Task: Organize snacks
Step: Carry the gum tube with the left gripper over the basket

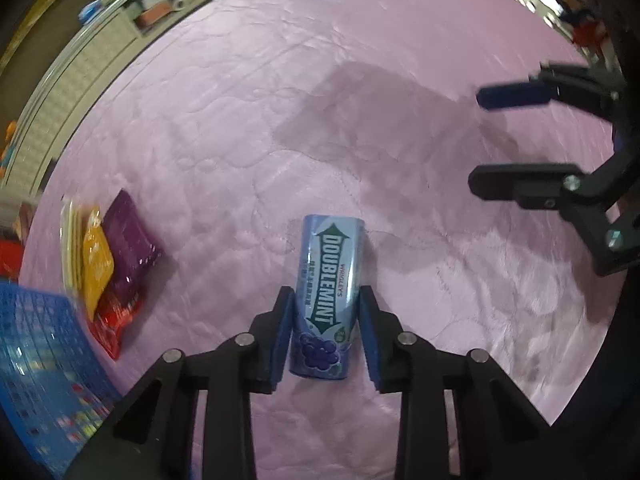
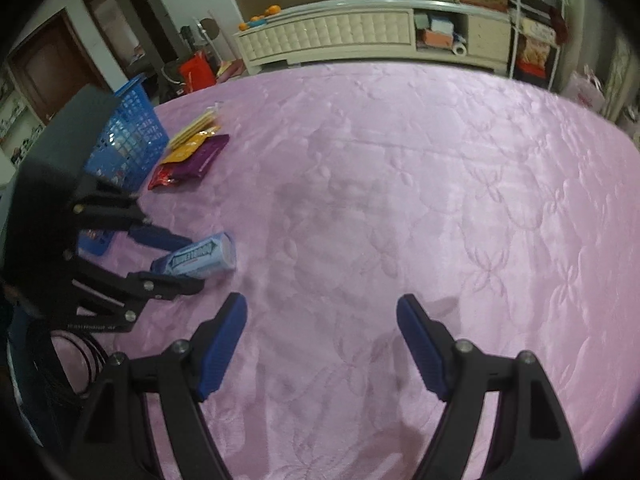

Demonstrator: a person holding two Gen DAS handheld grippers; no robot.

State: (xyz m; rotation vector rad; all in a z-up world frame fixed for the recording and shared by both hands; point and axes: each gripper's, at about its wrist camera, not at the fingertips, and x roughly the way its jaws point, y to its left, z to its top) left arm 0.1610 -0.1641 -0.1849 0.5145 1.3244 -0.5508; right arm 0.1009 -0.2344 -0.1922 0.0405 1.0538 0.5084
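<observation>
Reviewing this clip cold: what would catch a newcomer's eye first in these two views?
First, the blue Doublemint canister lying on its side on the pink quilted cover, framed between the fingers of the left gripper, with a small gap showing at each side. Next, the snack packets in yellow, purple and red beside the blue basket at left. The right gripper hangs wide open over bare cover.

The blue gum bottle (image 1: pixel 326 300) reads "WRIGLEY'S DOUBLEMINT" on its green double-arrow label; its smaller print is illegible.
</observation>
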